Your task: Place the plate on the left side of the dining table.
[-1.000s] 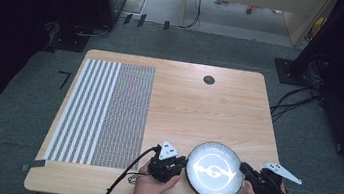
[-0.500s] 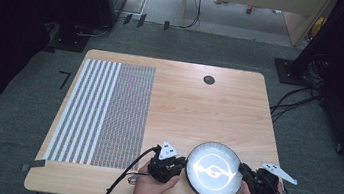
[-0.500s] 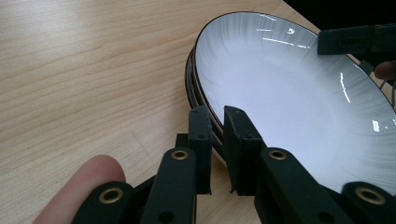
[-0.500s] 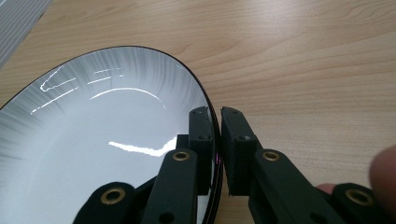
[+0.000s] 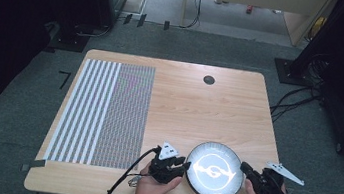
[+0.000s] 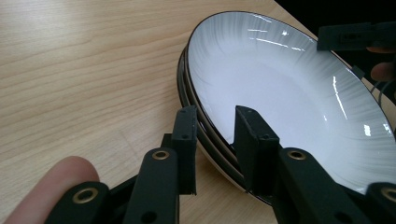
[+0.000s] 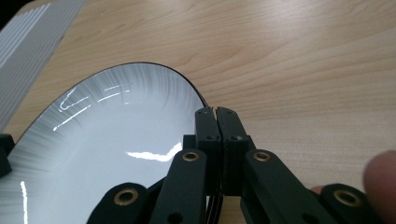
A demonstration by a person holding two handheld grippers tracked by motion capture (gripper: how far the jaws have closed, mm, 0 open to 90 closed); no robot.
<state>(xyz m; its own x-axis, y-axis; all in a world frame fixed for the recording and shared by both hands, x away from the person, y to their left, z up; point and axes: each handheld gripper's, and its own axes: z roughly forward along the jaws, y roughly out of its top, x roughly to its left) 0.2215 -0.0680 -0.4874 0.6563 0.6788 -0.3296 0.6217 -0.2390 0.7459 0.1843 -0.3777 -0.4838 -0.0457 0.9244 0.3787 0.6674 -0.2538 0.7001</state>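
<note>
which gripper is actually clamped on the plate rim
The right gripper: its jaws are pressed together on the plate rim. The left gripper straddles the rim, jaws apart.

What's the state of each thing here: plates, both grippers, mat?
Plates: stacked at the table's near edge, top one empty, glare on it.
Left gripper: open, jaws astride the stack's rim, not closed on it.
Right gripper: shut on the top plate's rim.
Striped mat: flat on the table's left part, nothing on it.
Table: wooden, dark round spot near far edge.

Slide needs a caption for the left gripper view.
Open left gripper straddles the rim of stacked white dark-edged plates on the wooden table.
</note>
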